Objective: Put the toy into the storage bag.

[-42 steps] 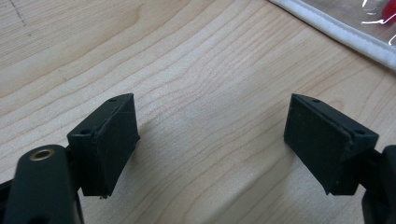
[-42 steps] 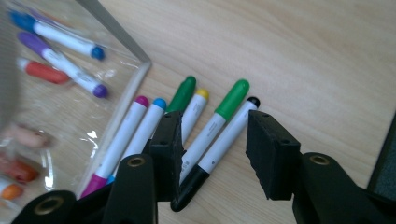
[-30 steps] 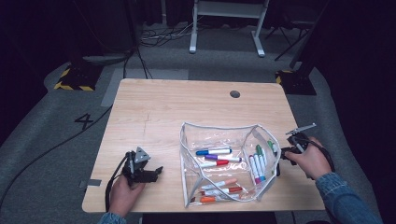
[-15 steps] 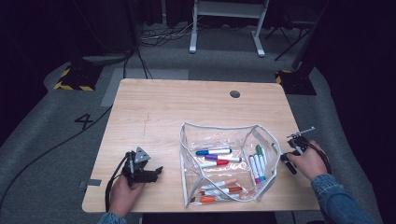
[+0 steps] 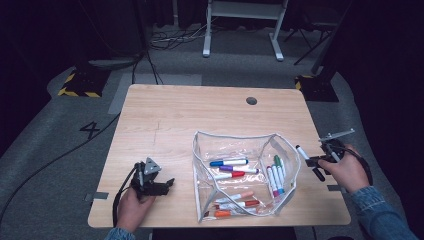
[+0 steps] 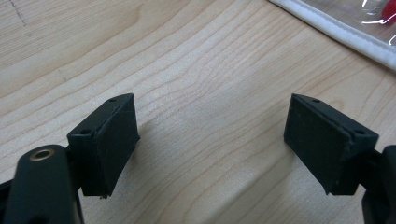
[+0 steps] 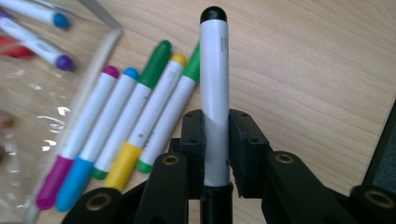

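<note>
We see the right gripper point(image 7: 215, 140) clamped on a black-capped marker point(image 7: 214, 88), its 2 pads pressed against the white barrel from either side. The jaws have just been closing, with this marker between them. The marker is a slim white cylinder with a rounded black cap at the far tip and a black end below the pads; faint grey print runs along the barrel. In the high view we find the right gripper point(image 5: 325, 159) near the right edge of the table point(image 5: 180, 115), and the marker point(image 5: 302, 152) pointing out towards the clear pouch point(image 5: 240, 140), just beside its right wall.

Inside the pouch, close to that wall, 5 markers point(image 7: 126, 126) lie side by side: magenta, blue, green, yellow and green again. More markers lie farther in.

The left gripper point(image 6: 210, 140) rests near the front left of the table with its jaws wide apart over bare wood, holding nothing; the pouch's white edge point(image 6: 336, 28) lies beyond it.
</note>
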